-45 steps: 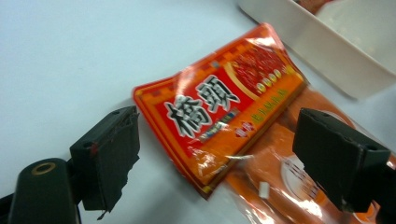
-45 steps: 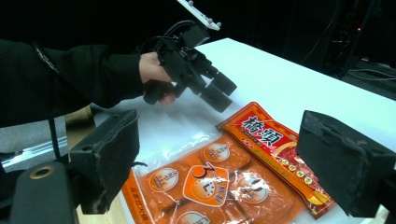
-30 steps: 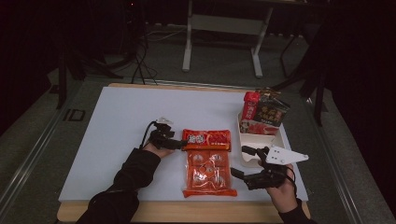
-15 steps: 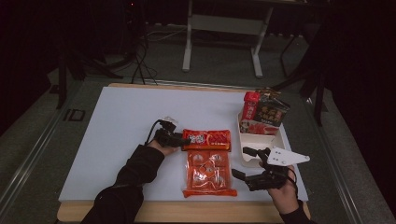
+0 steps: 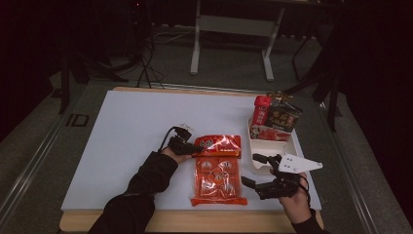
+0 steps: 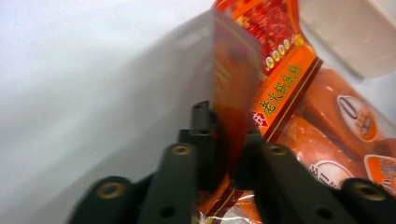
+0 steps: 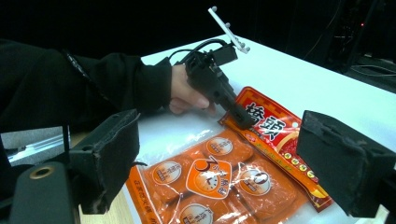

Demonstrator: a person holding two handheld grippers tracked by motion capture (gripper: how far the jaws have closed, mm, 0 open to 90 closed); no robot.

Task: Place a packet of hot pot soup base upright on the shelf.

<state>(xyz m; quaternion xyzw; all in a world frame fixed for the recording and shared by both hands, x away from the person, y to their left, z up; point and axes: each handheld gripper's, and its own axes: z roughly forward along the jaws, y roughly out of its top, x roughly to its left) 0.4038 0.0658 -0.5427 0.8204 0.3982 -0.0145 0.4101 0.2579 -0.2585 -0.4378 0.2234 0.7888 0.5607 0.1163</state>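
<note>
A red seasoning packet [image 5: 218, 145] lies flat on the white table [image 5: 126, 126]. My left gripper [image 5: 194, 148] is shut on its left edge. In the left gripper view that edge [image 6: 233, 79] stands up between the closed jaws of the left gripper [image 6: 225, 140]. Just in front lies an orange bag [image 5: 217, 180] of several small sachets. My right gripper [image 5: 253, 169] hovers at that bag's right side, open wide and holding nothing. The right gripper view looks between its spread jaws at the orange bag [image 7: 210, 182], the red packet [image 7: 275, 126] and the left gripper [image 7: 243, 119].
A white tray [image 5: 272, 148] stands at the right of the table, holding a red box [image 5: 261, 109] and a dark packet [image 5: 284, 117] at its far end. The table's wooden front edge [image 5: 195, 222] runs close to my forearms.
My left gripper has slid right to the red packet's left edge and shut on it. The right gripper has hardly moved.
</note>
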